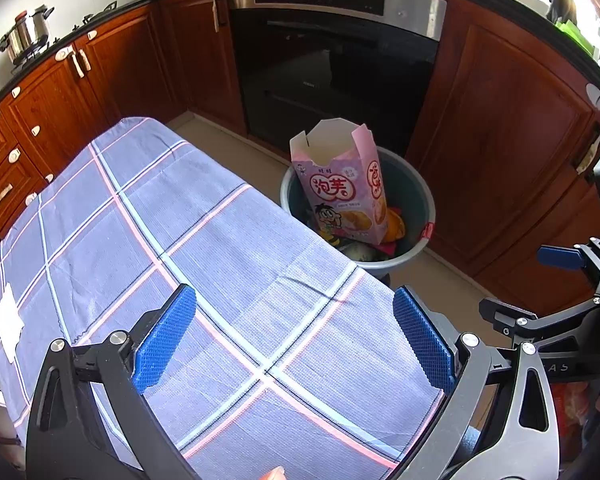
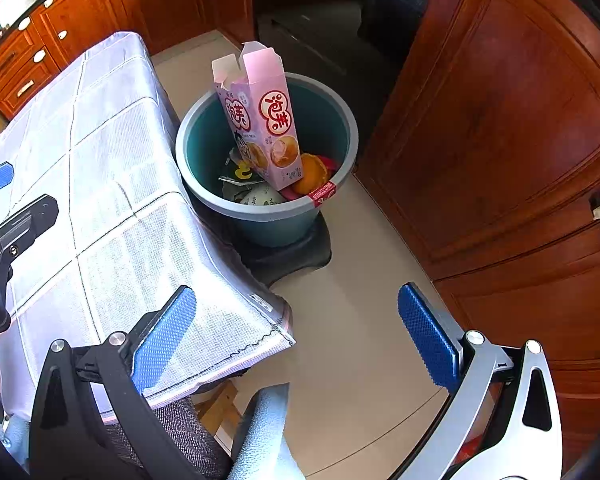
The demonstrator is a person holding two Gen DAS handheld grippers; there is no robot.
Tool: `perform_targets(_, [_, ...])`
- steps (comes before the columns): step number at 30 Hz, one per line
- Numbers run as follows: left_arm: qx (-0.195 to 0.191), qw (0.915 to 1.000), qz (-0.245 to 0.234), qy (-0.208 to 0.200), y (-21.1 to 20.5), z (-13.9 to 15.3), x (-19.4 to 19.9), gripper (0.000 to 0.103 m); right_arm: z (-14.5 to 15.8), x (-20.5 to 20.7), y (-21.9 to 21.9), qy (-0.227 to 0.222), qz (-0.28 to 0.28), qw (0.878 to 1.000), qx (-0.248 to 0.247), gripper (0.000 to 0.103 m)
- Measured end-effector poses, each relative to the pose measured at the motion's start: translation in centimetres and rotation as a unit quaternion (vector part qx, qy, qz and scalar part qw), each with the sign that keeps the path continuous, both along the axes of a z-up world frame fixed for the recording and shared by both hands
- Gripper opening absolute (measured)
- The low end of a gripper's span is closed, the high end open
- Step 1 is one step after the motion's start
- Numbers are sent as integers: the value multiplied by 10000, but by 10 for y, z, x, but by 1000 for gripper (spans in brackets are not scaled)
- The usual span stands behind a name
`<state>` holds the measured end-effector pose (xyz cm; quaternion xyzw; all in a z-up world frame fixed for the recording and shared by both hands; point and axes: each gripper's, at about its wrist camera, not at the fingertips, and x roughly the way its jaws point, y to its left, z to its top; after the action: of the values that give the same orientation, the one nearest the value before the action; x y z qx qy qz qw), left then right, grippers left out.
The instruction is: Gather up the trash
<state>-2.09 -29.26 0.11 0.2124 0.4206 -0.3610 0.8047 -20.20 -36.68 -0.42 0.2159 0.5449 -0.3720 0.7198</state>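
A teal trash bin (image 1: 414,184) (image 2: 332,112) stands on the floor beside the table's far corner. A pink snack box (image 1: 340,188) (image 2: 264,120) stands upright in it with its top flaps open, above wrappers and an orange item (image 2: 310,176). My left gripper (image 1: 294,336) hovers open over the checked tablecloth (image 1: 180,240), holding nothing. My right gripper (image 2: 298,336) is open too, over the table's near corner and the floor, with nothing between its fingers. A white paper piece (image 1: 8,322) lies on the cloth at the left edge.
Wooden cabinets (image 1: 500,140) (image 2: 500,120) and a black oven (image 1: 332,64) ring the space. A dark base (image 2: 296,256) sits under the bin. A pot (image 1: 28,32) stands on the hob. A blue-grey chair part (image 2: 264,432) lies below the table. Beige floor (image 2: 360,320) lies right of the table.
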Motion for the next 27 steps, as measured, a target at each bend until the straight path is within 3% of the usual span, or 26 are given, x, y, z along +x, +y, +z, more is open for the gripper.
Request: perform_targets(27, [-23, 10000, -95, 22, 1, -5, -2, 99, -6, 5, 4, 13, 53, 10000, 43, 97])
